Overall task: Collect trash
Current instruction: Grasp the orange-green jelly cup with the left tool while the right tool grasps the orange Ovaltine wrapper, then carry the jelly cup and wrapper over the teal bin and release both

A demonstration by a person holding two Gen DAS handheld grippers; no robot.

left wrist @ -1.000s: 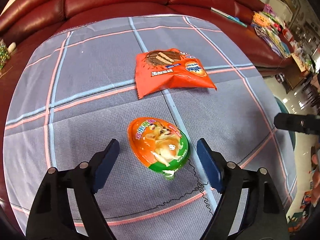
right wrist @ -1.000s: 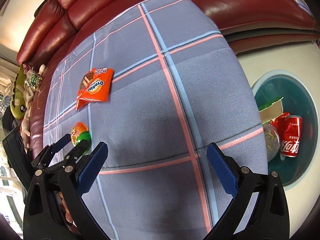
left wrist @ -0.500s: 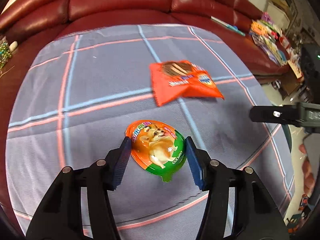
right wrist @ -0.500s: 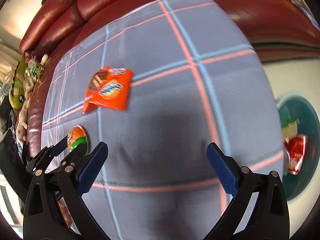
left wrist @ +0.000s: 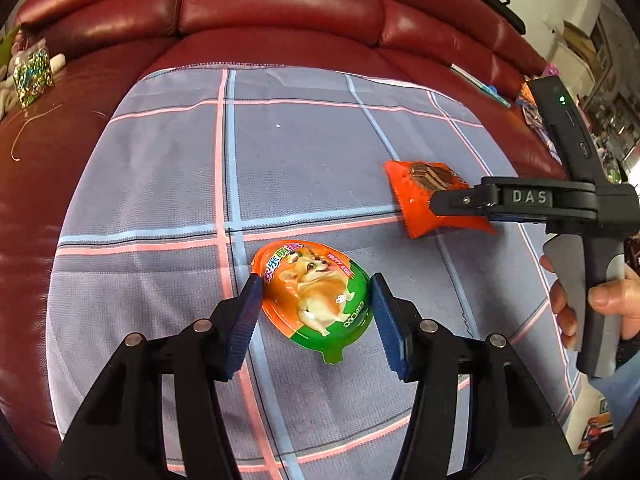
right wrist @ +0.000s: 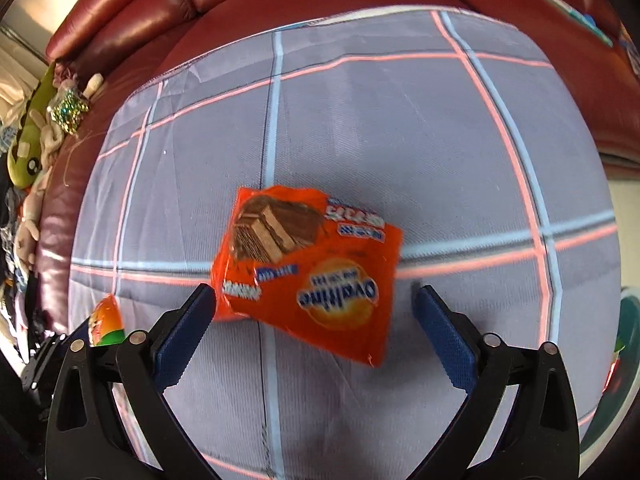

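Note:
An egg-shaped snack pack (left wrist: 316, 300), orange and green with a dog picture, sits between the blue pads of my left gripper (left wrist: 316, 280), which is shut on its two sides. Whether the pack is off the plaid cloth (left wrist: 320, 140) I cannot tell. An orange Ovaltine wafer wrapper (right wrist: 308, 264) lies flat on the cloth. My right gripper (right wrist: 314, 292) hovers over it, wide open, one finger on each side and neither touching. In the left wrist view the wrapper (left wrist: 416, 220) lies partly behind the right gripper's fingers (left wrist: 456, 200). The right wrist view catches the egg pack (right wrist: 106, 320) at lower left.
The cloth covers a red leather sofa (left wrist: 280, 4). A person's hand (left wrist: 600, 300) grips the right gripper's handle. A glitter jar (left wrist: 32, 76) and plush toys (right wrist: 28, 152) lie at the left. A teal bin's rim (right wrist: 628, 320) shows at the right edge.
My left gripper closed on the egg pack and carried it along. My right gripper swept left from the bin side to over the orange wrapper.

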